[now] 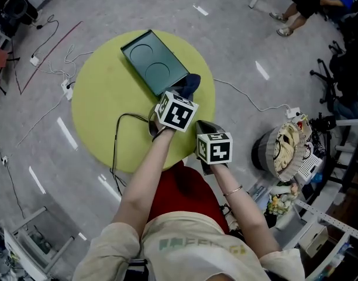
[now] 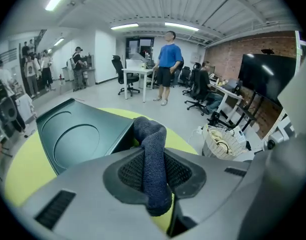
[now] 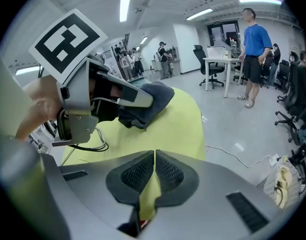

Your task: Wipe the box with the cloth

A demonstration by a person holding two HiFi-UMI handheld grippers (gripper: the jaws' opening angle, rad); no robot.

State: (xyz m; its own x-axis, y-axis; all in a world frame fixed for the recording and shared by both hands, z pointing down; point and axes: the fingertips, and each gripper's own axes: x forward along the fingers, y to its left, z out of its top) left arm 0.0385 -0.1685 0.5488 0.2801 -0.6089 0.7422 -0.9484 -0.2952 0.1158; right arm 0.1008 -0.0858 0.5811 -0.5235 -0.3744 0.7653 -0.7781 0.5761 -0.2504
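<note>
Currently, your left gripper (image 2: 154, 170) is pinching the cloth (image 2: 149, 131). The box (image 1: 154, 60) lies just beyond at 11 o'clock, with its long axis running 11-to-5 across the table (image 1: 100, 104). Your right gripper (image 3: 154, 173) has its jaws pressed together, empty, trailing at 5 o'clock.

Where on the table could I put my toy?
The table is bare on the left, between the box, the rim and the cable. It is crowded on the right, where the left hand-held gripper holds the cloth by the box's corner.

Round yellow-green table (image 1: 97, 98), white cables (image 1: 57, 69) on grey floor (image 1: 237, 40), 1 basket (image 1: 264, 151) (right of table)
</note>
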